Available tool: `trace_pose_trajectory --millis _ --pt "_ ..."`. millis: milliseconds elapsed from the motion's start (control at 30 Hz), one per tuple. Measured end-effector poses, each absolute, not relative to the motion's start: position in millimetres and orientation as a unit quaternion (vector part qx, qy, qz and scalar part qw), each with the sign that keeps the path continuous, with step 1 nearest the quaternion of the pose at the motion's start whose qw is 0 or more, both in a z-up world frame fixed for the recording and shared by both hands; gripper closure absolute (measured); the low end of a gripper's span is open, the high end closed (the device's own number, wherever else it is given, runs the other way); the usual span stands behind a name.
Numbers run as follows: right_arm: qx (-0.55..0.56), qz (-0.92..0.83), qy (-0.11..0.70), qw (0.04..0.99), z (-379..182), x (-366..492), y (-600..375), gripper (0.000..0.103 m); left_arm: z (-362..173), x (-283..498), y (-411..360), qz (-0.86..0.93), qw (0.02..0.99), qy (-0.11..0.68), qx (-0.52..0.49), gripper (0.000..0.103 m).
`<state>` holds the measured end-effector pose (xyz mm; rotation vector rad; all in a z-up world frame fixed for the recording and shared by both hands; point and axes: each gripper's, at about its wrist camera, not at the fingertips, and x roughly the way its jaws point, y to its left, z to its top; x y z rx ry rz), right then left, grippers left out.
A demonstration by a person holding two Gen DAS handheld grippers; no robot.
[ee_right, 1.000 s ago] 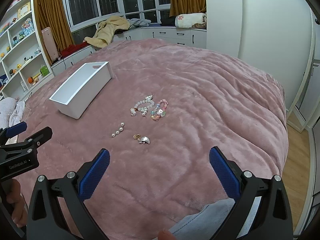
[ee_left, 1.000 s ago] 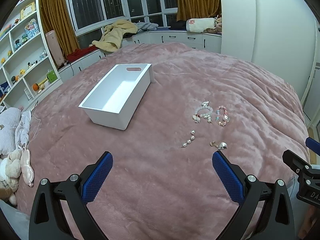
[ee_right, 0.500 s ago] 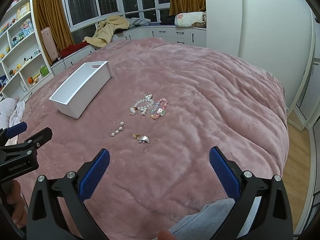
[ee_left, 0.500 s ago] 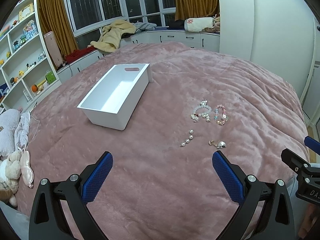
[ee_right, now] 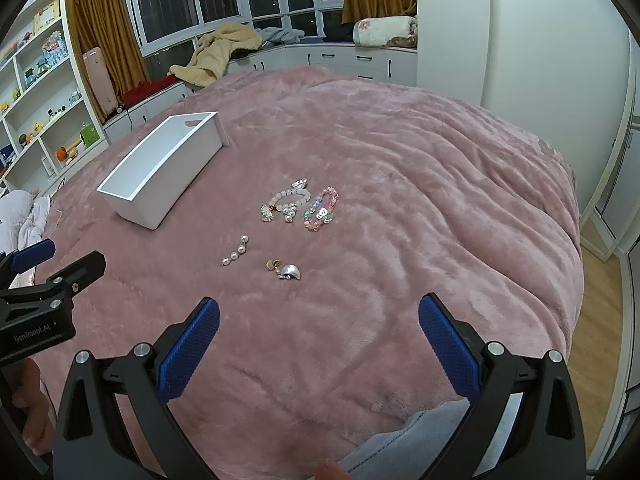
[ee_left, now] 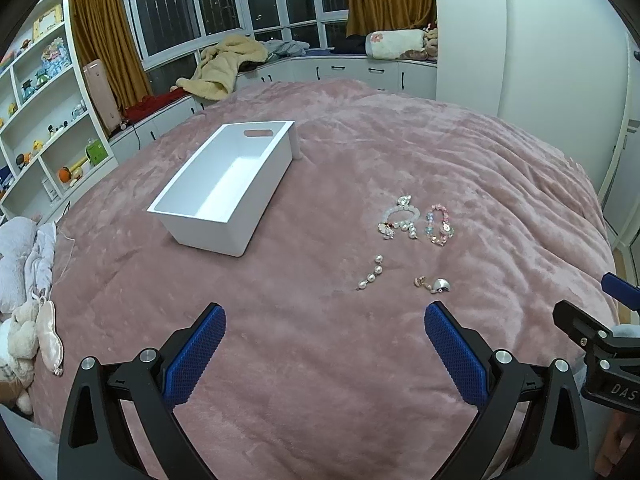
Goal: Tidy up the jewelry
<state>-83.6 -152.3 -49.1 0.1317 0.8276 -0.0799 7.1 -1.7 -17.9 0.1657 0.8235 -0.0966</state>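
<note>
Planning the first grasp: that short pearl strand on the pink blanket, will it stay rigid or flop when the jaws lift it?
The pearl strand is separate round beads in a loose line, so it probably droops if pinched at one end. The beads look smooth and glossy, so it may slip. The plush blanket lets it sink in, so a low pinch is likely needed.

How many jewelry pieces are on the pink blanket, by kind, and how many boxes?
Beaded bracelets: 2, a white one and a pastel multicolour one
Pearl strand pieces: 1
Silver shell-shaped pieces: 1
White boxes: 1
Total: 5
</note>
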Motion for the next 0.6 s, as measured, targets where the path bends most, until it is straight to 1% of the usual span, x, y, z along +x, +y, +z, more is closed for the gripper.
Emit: trace_pose_trajectory --millis 233,400,600 --pt "0.064 -0.039 0.421 0.904 -54.4 -62.5 -154.8 0.005 -29.8 20.2 -11.5 -0.055 0.909 0.404 0.085 0.002" --pt "0.048 -0.044 0.439 0.896 -65.0 -32.4 -151.3 0.005 -48.6 48.9 -10.5 -0.074 0.9 0.424 0.067 0.002" --pt "0.043 -0.04 0.472 0.88 -101.8 7.0 -145.8 0.005 -85.2 89.3 -12.1 -0.098 0.887 0.446 0.061 0.003"
